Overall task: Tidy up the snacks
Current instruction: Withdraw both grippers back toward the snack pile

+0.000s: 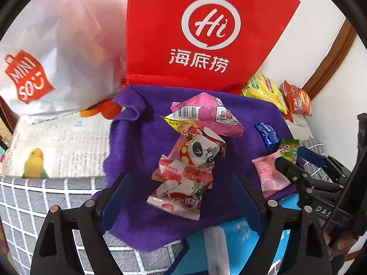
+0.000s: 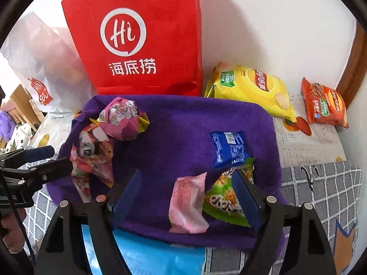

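A purple cloth [image 2: 183,123] lies spread on the tabletop [image 2: 321,183], which is covered with grey checked fabric and newspaper, and it carries the loose snacks in 2 groups. At about 10 o'clock in the right wrist view, a pile of pink and strawberry-printed wrappers [image 1: 183,171] sits near the cloth's left edge; in the left wrist view the same pile lies between the wide-apart jaws of the left hand-held gripper [image 1: 183,197], whose blue pads touch nothing. The right hand-held gripper [image 2: 188,197] is likewise spread wide with nothing gripped: a pale pink packet [image 2: 187,204] lies loose on the cloth between its fingers, and a green packet [image 2: 220,197] lies just beside and partly under its right finger; whether the pad touches it I cannot tell. A blue packet [image 2: 229,149] rests at about 1 o'clock from the pink one, its lower corner overlapping the green one. The cloth's middle and far band are bare purple, giving open room between the 2 groups. Its far edge meets a red bag [image 2: 142,41] standing at 12 o'clock, with a white bag [image 2: 45,68] at 10 o'clock. Past the cloth's right edge, at 2 o'clock, a yellow chip bag [image 2: 252,87] and an orange chip bag [image 2: 325,105] lie on the newspaper against the wall. A light blue item [image 2: 146,252] pokes out from under the cloth's near edge.
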A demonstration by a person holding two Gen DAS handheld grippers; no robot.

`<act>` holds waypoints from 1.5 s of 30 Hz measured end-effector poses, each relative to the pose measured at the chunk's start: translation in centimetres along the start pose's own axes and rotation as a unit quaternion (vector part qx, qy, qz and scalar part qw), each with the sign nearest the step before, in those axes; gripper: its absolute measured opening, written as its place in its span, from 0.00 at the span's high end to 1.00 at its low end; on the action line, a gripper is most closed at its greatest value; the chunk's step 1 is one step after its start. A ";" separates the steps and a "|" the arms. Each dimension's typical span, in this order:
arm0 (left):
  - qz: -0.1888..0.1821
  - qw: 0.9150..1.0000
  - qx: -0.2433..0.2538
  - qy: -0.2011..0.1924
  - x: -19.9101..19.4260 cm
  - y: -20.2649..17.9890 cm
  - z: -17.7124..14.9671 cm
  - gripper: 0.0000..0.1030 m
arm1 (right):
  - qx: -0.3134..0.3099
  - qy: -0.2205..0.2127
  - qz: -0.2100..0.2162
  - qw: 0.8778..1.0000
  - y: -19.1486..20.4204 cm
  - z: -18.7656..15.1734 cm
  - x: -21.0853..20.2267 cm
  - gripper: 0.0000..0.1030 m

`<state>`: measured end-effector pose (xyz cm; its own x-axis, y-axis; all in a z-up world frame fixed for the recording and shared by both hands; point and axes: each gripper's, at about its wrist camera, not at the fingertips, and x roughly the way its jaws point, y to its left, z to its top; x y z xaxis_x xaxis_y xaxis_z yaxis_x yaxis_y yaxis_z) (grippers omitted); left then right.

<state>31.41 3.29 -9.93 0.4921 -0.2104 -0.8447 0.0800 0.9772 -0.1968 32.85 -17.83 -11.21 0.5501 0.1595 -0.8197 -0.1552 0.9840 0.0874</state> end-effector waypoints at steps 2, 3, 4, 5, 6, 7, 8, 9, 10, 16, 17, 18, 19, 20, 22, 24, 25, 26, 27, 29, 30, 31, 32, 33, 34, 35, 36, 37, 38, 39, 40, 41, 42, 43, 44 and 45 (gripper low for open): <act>0.001 1.000 -0.003 -0.004 -0.8 0.2 -0.3 0.15 | 0.002 -0.007 -0.006 1.000 0.1 -0.2 -1.2 0.21; 0.003 1.000 -0.005 -0.006 -1.3 0.3 -0.5 0.15 | 0.003 -0.012 -0.012 1.000 0.1 -0.3 -1.8 0.21; 0.005 1.000 -0.007 -0.008 -1.7 0.4 -0.7 0.15 | 0.003 -0.015 -0.016 1.000 0.0 -0.4 -2.2 0.21; 0.005 1.000 -0.010 -0.011 -2.3 0.6 -0.9 0.15 | 0.006 -0.020 -0.022 1.000 -0.1 -0.6 -3.0 0.21; 0.006 1.000 -0.012 -0.013 -2.7 0.7 -1.1 0.15 | 0.009 -0.024 -0.023 0.999 -0.2 -0.8 -3.5 0.21; 0.008 1.000 -0.014 -0.015 -3.2 0.7 -1.4 0.15 | 0.012 -0.027 -0.024 0.999 -0.3 -1.0 -4.1 0.21; 0.009 1.000 -0.014 -0.018 -3.8 0.7 -1.8 0.15 | 0.017 -0.031 -0.026 0.999 -0.5 -1.3 -4.9 0.21; 0.011 1.000 -0.011 -0.022 -4.5 0.5 -2.2 0.15 | 0.020 -0.033 -0.028 0.999 -0.6 -1.5 -5.5 0.21; 0.012 1.000 -0.009 -0.024 -5.0 0.3 -2.5 0.15 | 0.022 -0.036 -0.032 0.999 -0.7 -1.8 -6.1 0.21; 0.008 0.999 -0.010 -0.040 -8.6 -0.1 -5.1 0.15 | 0.036 -0.067 -0.068 0.995 -1.5 -4.1 -10.5 0.21; 0.008 0.999 -0.012 -0.041 -9.1 -0.2 -5.5 0.15 | 0.037 -0.067 -0.067 0.995 -1.6 -4.4 -11.0 0.21; 0.008 0.999 -0.014 -0.043 -9.6 -0.2 -5.8 0.16 | 0.040 -0.068 -0.064 0.995 -1.7 -4.8 -11.5 0.21; 0.008 0.999 -0.017 -0.048 -10.2 -0.2 -6.3 0.16 | 0.044 -0.071 -0.062 0.995 -1.8 -5.2 -12.1 0.21; 0.005 0.998 -0.017 -0.052 -10.7 -0.2 -6.7 0.16 | 0.048 -0.078 -0.059 0.994 -1.9 -5.7 -12.8 0.21; 0.002 0.998 -0.019 -0.059 -11.6 -0.3 -7.4 0.16 | 0.048 -0.090 -0.053 0.993 -2.0 -6.6 -14.0 0.21; 0.004 0.997 -0.020 -0.068 -12.6 -0.3 -8.2 0.16 | 0.044 -0.094 -0.052 0.993 -1.9 -7.5 -15.1 0.21; 0.007 0.997 -0.019 -0.070 -12.9 -0.4 -8.5 0.16 | 0.042 -0.096 -0.053 0.993 -1.8 -7.8 -15.5 0.21; 0.013 0.997 -0.017 -0.073 -13.2 -0.5 -8.9 0.16 | 0.042 -0.100 -0.053 0.993 -1.7 -8.3 -16.0 0.21; 0.015 0.997 -0.016 -0.075 -13.5 -0.6 -9.2 0.16 | 0.042 -0.104 -0.050 0.992 -1.7 -8.8 -16.4 0.21; 0.013 0.997 -0.017 -0.078 -14.1 -0.8 -9.9 0.16 | 0.041 -0.109 -0.049 0.992 -1.6 -9.6 -17.0 0.21; 0.009 0.997 -0.016 -0.081 -14.5 -0.8 -10.2 0.16 | 0.043 -0.109 -0.052 0.992 -1.5 -10.0 -17.3 0.21; 0.008 0.996 -0.013 -0.084 -14.8 -1.0 -10.6 0.16 | 0.045 -0.110 -0.053 0.992 -1.5 -10.4 -17.5 0.21; 0.011 0.996 -0.010 -0.086 -15.1 -1.0 -10.9 0.16 | 0.048 -0.112 -0.057 0.991 -1.4 -10.8 -17.6 0.21; 0.015 0.996 -0.007 -0.087 -15.3 -1.1 -11.2 0.16 | 0.053 -0.112 -0.059 0.991 -1.4 -11.2 -17.7 0.21; 0.020 0.996 -0.006 -0.087 -15.4 -1.1 -11.5 0.16 | 0.056 -0.107 -0.053 0.991 -1.4 -11.5 -17.7 0.21; 0.021 0.996 -0.006 -0.084 -15.5 -1.1 -11.8 0.16 | 0.060 -0.099 -0.042 0.992 -1.4 -12.0 -17.6 0.21; 0.019 0.996 -0.006 -0.081 -15.6 -1.1 -12.0 0.16 | 0.063 -0.095 -0.039 0.993 -1.3 -12.3 -17.6 0.21; 0.017 0.997 -0.005 -0.080 -15.7 -1.1 -12.3 0.16 | 0.065 -0.092 -0.039 0.993 -1.2 -12.7 -17.5 0.21; 0.018 0.997 -0.005 -0.080 -15.8 -1.0 -12.6 0.16 | 0.064 -0.089 -0.042 0.993 -1.1 -12.9 -17.4 0.21; 0.022 0.997 -0.006 -0.080 -15.9 -0.9 -12.8 0.16 | 0.062 -0.087 -0.047 0.993 -0.9 -13.3 -17.3 0.21; 0.023 0.997 -0.007 -0.080 -15.9 -0.8 -13.1 0.16 | 0.059 -0.084 -0.050 0.993 -0.7 -13.7 -17.2 0.21; 0.022 0.997 -0.010 -0.079 -15.9 -0.6 -13.3 0.16 | 0.058 -0.080 -0.050 0.994 -0.6 -13.9 -16.9 0.21; 0.021 0.997 -0.012 -0.077 -15.9 -0.4 -13.5 0.16 | 0.059 -0.076 -0.050 0.994 -0.5 -14.2 -16.7 0.21; 0.022 0.997 -0.014 -0.075 -15.9 -0.3 -13.7 0.16 | 0.064 -0.070 -0.049 0.994 -0.6 -14.5 -16.5 0.21; 0.021 0.997 -0.016 -0.074 -15.8 -0.1 -14.0 0.16 | 0.069 -0.063 -0.046 0.995 -0.6 -14.7 -16.1 0.22; 0.018 0.997 -0.017 -0.073 -15.7 0.2 -14.1 0.16 | 0.072 -0.057 -0.045 0.995 -0.6 -14.9 -15.8 0.24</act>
<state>11.43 6.34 -3.72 0.6159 -0.1654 -0.7703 0.0308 0.9820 -0.1863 12.04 -22.14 -6.77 0.6477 0.0697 -0.7587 0.0142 0.9945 0.1035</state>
